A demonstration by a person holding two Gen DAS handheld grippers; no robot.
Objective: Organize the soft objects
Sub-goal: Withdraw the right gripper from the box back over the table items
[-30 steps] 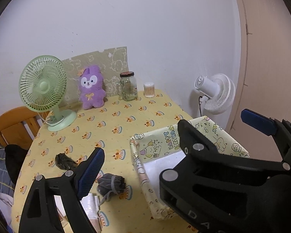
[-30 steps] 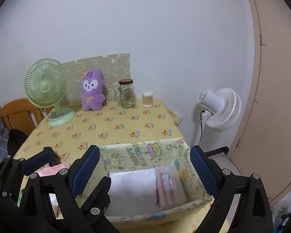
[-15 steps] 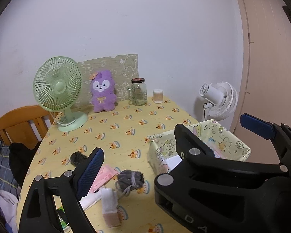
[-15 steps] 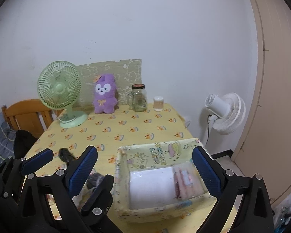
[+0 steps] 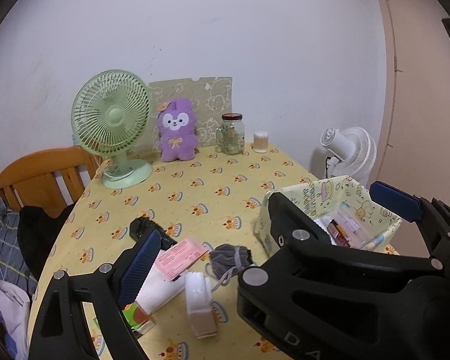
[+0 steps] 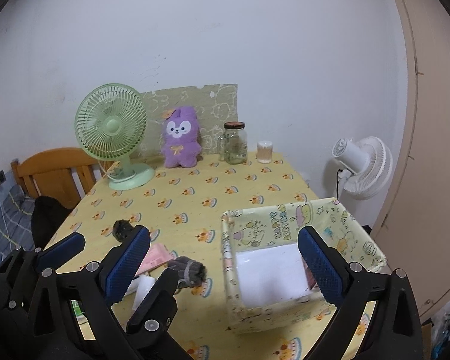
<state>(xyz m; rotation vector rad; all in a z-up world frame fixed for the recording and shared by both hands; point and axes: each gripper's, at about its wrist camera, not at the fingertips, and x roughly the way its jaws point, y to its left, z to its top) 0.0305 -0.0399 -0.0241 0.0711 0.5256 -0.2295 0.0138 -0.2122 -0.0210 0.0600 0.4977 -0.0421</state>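
Note:
A yellow patterned fabric box (image 6: 288, 219) (image 5: 330, 192) stands at the table's front right, holding a white pack (image 6: 270, 270) and a clear packet (image 5: 349, 225). A grey drawstring pouch (image 5: 231, 258) (image 6: 189, 271) lies left of it. A pink packet (image 5: 180, 256), a white tube (image 5: 198, 303) and a black rolled item (image 5: 148, 228) lie nearby. A purple plush (image 5: 177, 135) (image 6: 181, 138) stands at the back. My left gripper (image 5: 264, 234) is open and empty above the front of the table. My right gripper (image 6: 223, 265) is open and empty, straddling the box's left wall.
A green desk fan (image 5: 112, 126), a glass jar (image 5: 232, 133) and a cotton-swab tub (image 5: 260, 141) stand along the back wall. A wooden chair (image 5: 42, 177) with dark clothing stands left. A white floor fan (image 5: 349, 153) is beyond the table's right edge.
Both grippers have pulled back and up from the box, so more of the table front and the small items there have come into view. Both stay open and empty.

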